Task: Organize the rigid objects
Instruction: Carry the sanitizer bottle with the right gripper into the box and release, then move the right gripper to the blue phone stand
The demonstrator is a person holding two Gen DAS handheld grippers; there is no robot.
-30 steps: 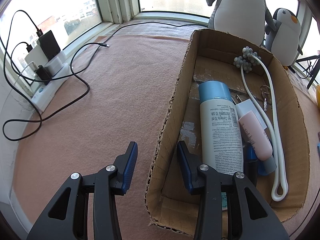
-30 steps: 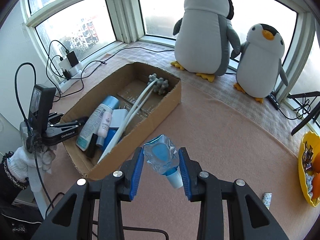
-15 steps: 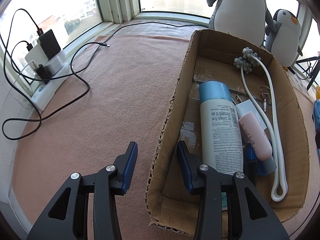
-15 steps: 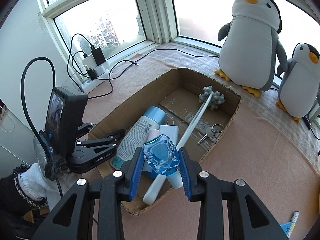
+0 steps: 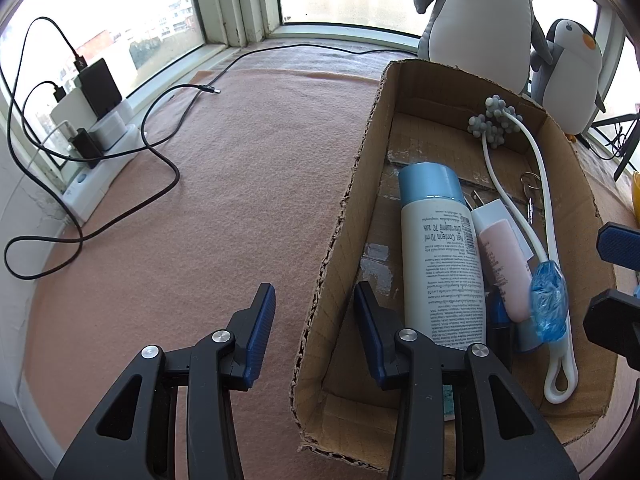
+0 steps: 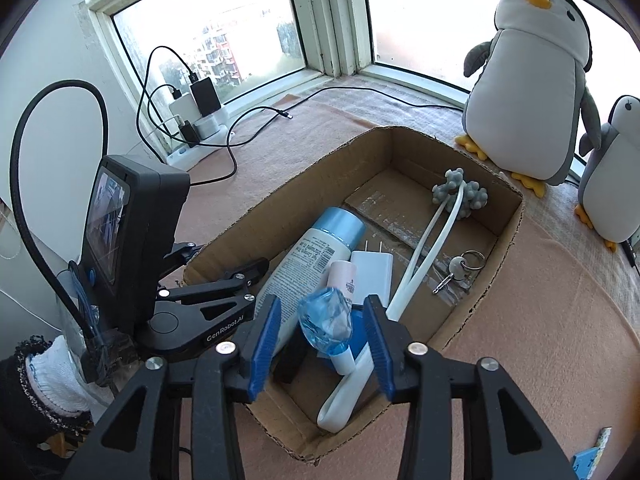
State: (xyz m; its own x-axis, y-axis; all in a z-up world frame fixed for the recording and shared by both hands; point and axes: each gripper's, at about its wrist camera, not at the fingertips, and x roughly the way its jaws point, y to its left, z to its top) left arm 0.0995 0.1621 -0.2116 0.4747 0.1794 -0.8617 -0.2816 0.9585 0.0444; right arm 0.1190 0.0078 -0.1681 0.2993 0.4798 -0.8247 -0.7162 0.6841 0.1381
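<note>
The small blue bottle (image 6: 326, 322) is lying in the cardboard box (image 6: 498, 256), between your right gripper's (image 6: 322, 350) fingers, which are opening and no longer pressing on it. Your left gripper (image 5: 314, 334) is straddling the box's left wall, its fingers clamped on that wall.

Left claw (image 5: 314, 332) shut, angled downward — right claw (image 6: 320, 330) angled downward too, its jaws opening.
</note>
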